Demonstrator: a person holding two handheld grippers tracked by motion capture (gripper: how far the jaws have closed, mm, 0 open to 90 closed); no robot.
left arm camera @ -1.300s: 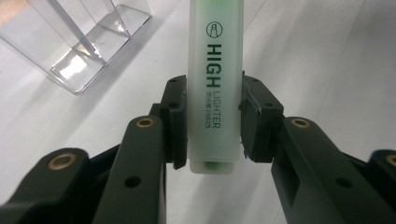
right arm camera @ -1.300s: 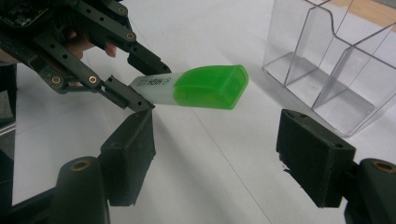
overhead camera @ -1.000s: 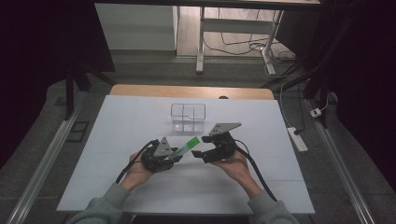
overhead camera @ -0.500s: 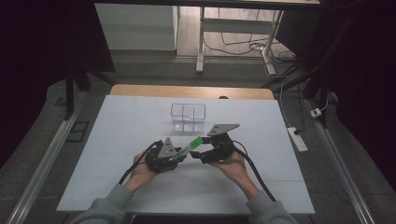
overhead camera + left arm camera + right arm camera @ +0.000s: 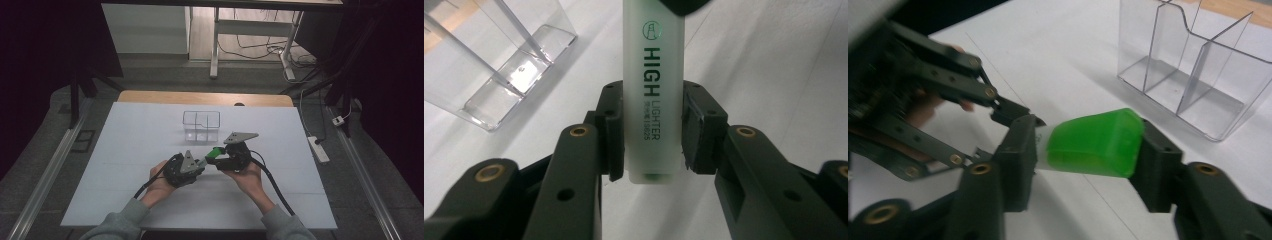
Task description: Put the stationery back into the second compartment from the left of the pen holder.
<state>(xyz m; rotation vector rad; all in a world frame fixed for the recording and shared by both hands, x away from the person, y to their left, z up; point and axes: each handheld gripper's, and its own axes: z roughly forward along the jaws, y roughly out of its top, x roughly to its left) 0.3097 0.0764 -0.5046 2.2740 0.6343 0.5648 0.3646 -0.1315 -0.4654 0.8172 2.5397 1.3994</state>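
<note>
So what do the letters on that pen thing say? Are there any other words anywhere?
"HIGH LIGHTER": printed along the pale barrel of the highlighter, which the left tongs grip.
A small logo sits above that word; it is a symbol, not letters.
A line of tiny print runs beside "LIGHTER": too small to read for sure.
The green cap, gripped by the right tongs, and the clear organizer carry no words.
</note>
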